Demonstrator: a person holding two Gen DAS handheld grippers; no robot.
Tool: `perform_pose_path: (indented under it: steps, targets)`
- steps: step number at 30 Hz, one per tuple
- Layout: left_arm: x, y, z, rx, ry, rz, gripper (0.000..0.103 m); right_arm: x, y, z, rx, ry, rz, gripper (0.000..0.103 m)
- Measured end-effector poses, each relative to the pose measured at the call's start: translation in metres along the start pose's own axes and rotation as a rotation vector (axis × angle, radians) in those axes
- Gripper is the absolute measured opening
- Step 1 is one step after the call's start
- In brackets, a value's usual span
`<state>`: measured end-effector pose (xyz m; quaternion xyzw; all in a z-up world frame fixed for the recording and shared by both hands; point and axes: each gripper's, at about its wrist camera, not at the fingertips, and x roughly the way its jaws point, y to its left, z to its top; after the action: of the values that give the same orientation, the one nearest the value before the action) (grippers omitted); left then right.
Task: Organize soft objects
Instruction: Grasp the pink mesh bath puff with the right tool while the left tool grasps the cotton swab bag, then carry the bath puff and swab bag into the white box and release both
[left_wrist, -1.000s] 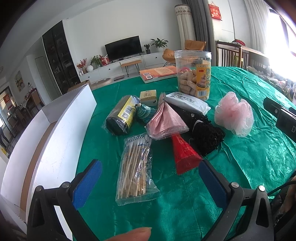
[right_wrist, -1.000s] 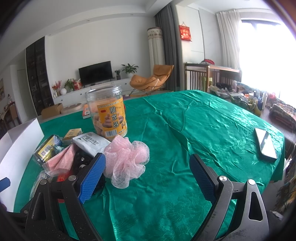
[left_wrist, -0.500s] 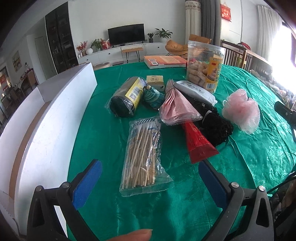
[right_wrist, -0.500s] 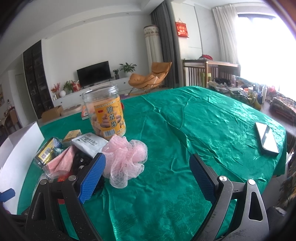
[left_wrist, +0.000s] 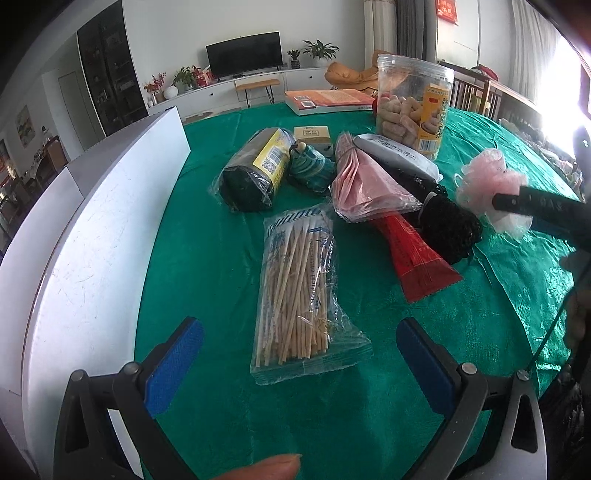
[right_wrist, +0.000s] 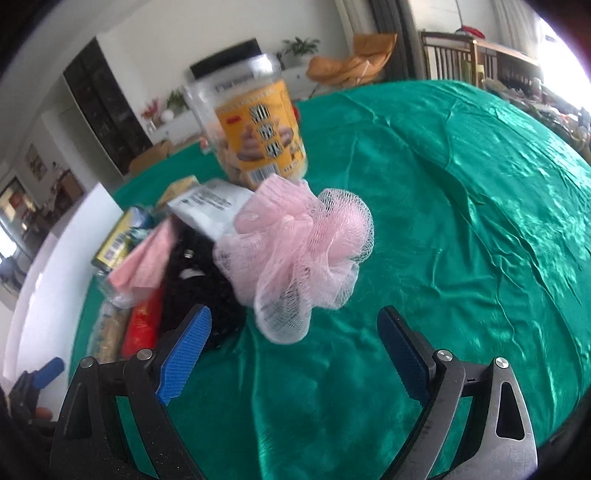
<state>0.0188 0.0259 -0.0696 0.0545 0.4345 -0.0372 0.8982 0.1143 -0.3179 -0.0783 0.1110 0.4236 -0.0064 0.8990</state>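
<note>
A pink mesh bath pouf (right_wrist: 299, 254) lies on the green tablecloth, just ahead of my open right gripper (right_wrist: 293, 350) and between the lines of its fingers; it also shows in the left wrist view (left_wrist: 487, 184), partly behind the right gripper's body. A black mesh pouf (left_wrist: 448, 221) lies to its left beside a pink bag pack (left_wrist: 369, 184) and a red pack (left_wrist: 417, 258). My left gripper (left_wrist: 299, 363) is open and empty, low over the near end of a bag of wooden sticks (left_wrist: 299, 291).
A clear biscuit jar (left_wrist: 413, 107) stands at the back. A dark roll with a yellow label (left_wrist: 255, 173), a teal bundle (left_wrist: 312, 168), a white pouch (left_wrist: 399, 155) and a small box (left_wrist: 312, 134) lie mid-table. A white box wall (left_wrist: 96, 236) runs along the left.
My right gripper has moved forward and down toward the pink pouf, which now looms large before it. My left gripper has shifted slightly closer over the stick bag. Both stay open.
</note>
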Motion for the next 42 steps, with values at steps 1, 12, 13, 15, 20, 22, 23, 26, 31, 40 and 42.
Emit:
perform_pose_path:
  steps: [1,12,13,15,20,22,23,26,31,40,42]
  targets:
    - [-0.001,0.002,0.001,0.0,0.003,0.006,0.103,0.005,-0.013,0.011,0.051,-0.006,-0.043,0.091]
    - [0.051,0.014,0.028,-0.044,0.177,-0.066,0.103,-0.074,-0.038,-0.013,0.126,-0.229,-0.059,0.093]
    - [0.06,0.01,0.03,-0.023,0.187,-0.02,0.103,-0.081,-0.035,-0.015,0.135,-0.258,-0.025,0.093]
    - [0.071,0.007,0.034,0.001,0.181,0.018,0.103,-0.087,-0.033,-0.02,0.125,-0.306,-0.023,0.093]
    - [0.082,0.025,0.035,-0.113,0.197,-0.025,0.103,-0.085,-0.046,-0.01,0.143,-0.216,0.052,0.093]
    - [0.081,0.024,0.034,-0.098,0.184,-0.019,0.103,-0.09,-0.045,0.006,0.073,-0.213,0.041,0.093]
    - [0.082,0.026,0.034,-0.091,0.195,-0.025,0.103,-0.089,-0.036,0.016,0.012,-0.193,0.011,0.093]
    - [0.081,0.026,0.04,-0.04,0.235,-0.064,0.089,-0.036,-0.036,0.057,-0.188,0.005,-0.075,0.093]
    - [0.068,0.019,0.051,0.057,0.209,-0.09,0.033,0.041,-0.062,0.079,-0.259,0.228,-0.206,0.032]
    - [0.043,0.05,0.075,-0.119,0.206,-0.263,0.031,0.034,-0.078,0.178,0.004,0.045,-0.087,0.031]
    - [0.032,0.052,0.075,-0.125,0.192,-0.283,0.031,0.035,-0.072,0.197,0.025,0.021,-0.06,0.031]
